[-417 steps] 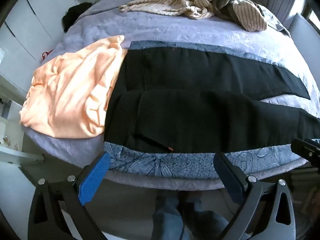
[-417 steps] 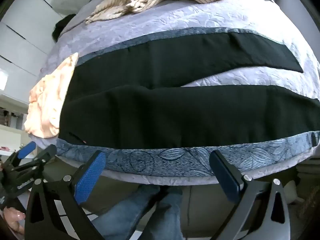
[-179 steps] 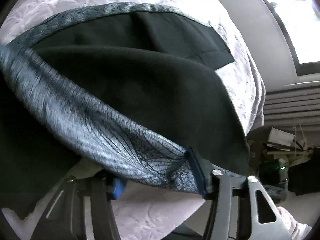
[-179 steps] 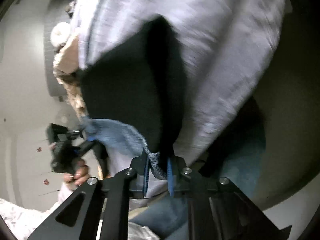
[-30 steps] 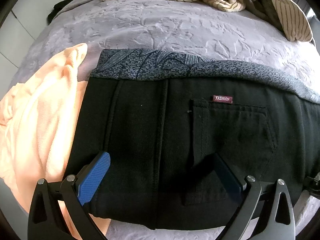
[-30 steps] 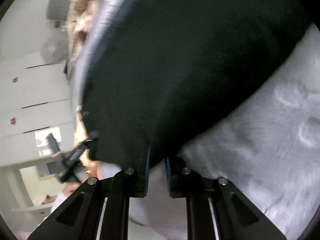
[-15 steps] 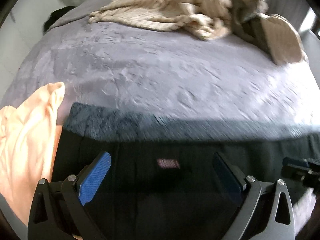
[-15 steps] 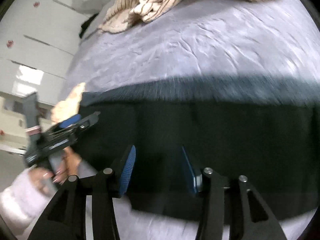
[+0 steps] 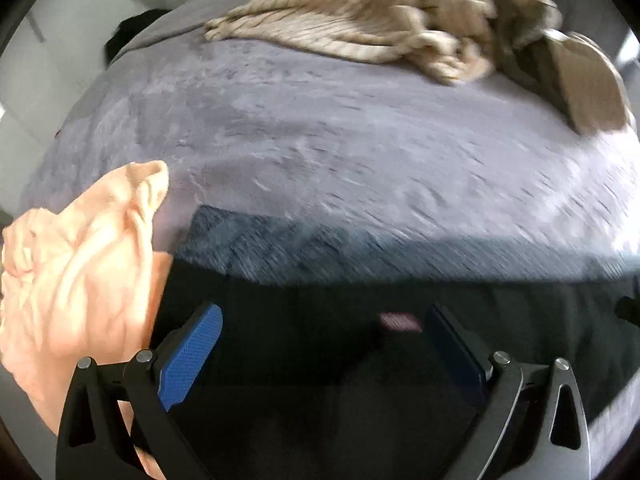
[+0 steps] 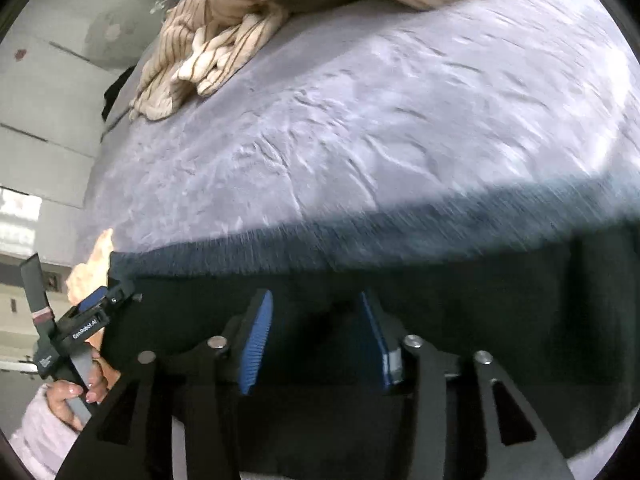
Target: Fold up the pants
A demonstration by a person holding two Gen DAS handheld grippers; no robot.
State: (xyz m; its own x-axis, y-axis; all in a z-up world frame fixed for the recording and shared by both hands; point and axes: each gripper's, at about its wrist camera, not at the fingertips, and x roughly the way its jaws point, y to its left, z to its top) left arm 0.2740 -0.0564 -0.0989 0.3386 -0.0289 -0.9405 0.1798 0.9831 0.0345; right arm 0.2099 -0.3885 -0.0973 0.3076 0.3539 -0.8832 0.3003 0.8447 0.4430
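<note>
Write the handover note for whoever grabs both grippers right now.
Left gripper: jaws wide open, empty, over the black pants.
Right gripper: jaws partly open, empty, also over the pants.
Pants lie on the near edge of the grey bed, one leg laid on the other, patterned trim along the far edge. Peach garment beside them; striped clothes at the far side.
Done: lengthwise fold.
Left: fold across the length, probably twice.

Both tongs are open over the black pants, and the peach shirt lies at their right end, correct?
Not quite. The left wrist view shows the peach shirt at the left end of the pants. Both the left tongs and right tongs are open.
</note>
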